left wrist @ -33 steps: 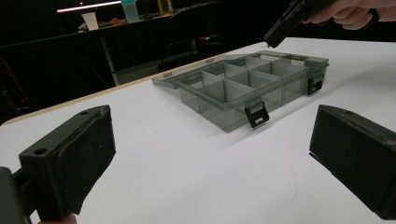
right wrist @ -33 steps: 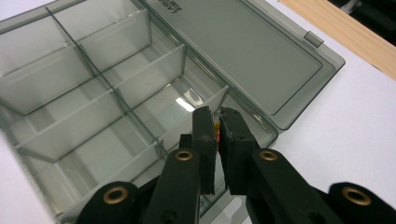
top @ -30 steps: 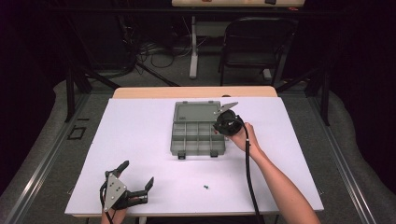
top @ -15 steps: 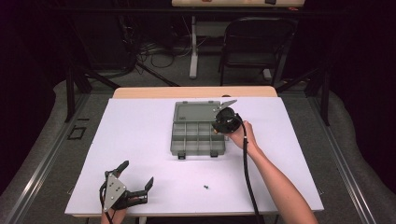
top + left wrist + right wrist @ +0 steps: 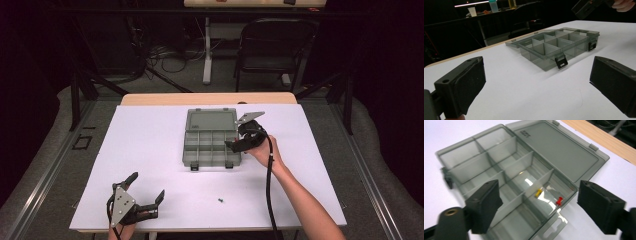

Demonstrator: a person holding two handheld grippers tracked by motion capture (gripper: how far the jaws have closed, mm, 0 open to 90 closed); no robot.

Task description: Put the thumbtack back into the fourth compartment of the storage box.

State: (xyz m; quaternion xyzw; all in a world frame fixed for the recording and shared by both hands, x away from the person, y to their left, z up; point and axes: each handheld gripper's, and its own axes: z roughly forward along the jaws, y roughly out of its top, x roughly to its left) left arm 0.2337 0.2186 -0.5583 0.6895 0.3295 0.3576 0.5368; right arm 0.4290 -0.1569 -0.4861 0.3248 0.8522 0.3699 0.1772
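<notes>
Right gripper (image 5: 234,145), jaws wide and empty, over open smoky-grey plastic compartment box (image 5: 506,170) (red (image 5: 559,201) and yellow pushpins (image 5: 538,192) inside); left gripper (image 5: 147,194) likewise agape, empty.

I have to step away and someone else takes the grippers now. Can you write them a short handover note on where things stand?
Left gripper: open, empty, near the table's front left corner.
Right gripper: open, empty, hovering over the right end of the organizer box.
Box: mid-table, lid folded flat open behind it.
Done: a yellow pushpin and a red pushpin lie in one compartment at the box's right end.
Left: a small dark item, too small to identify, lies on the white table in front of the box, probably next to go in. Then likely close and latch the lid.
</notes>
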